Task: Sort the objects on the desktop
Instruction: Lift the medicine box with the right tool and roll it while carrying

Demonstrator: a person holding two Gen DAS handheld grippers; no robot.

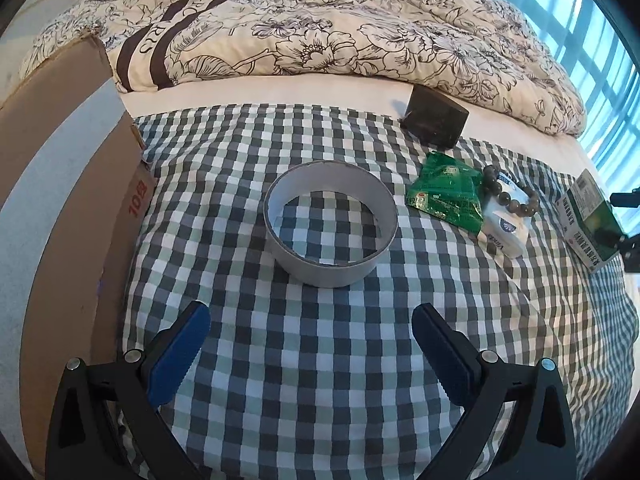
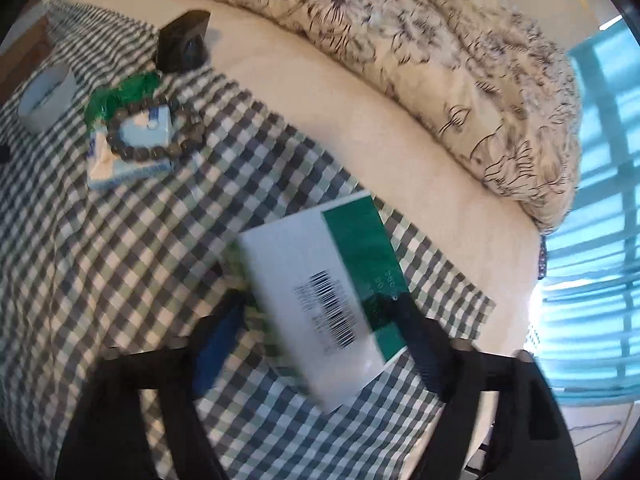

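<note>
Floral quilt bunched across the far side of the bed, well beyond both grippers. Checked cloth spread beneath everything, a cardboard box standing along its edge to the left of the left gripper. Left gripper released, blue pads wide apart above bare cloth, nothing between them. Straight ahead of it, a grey tape ring lying flat. Farther ahead and to the right, a dark block; nearer on the right, a green sachet overlapped by a tissue pack, with a bead bracelet resting on the pack.

Right gripper grasping a green-and-white medicine box, tilted, barcode side up; fingers blurred. Only the right wrist view shows that barcode; only the left wrist view shows the cardboard box. Bracelet, tissue pack and sachet sit well ahead to the right gripper's left, unobstructed.
</note>
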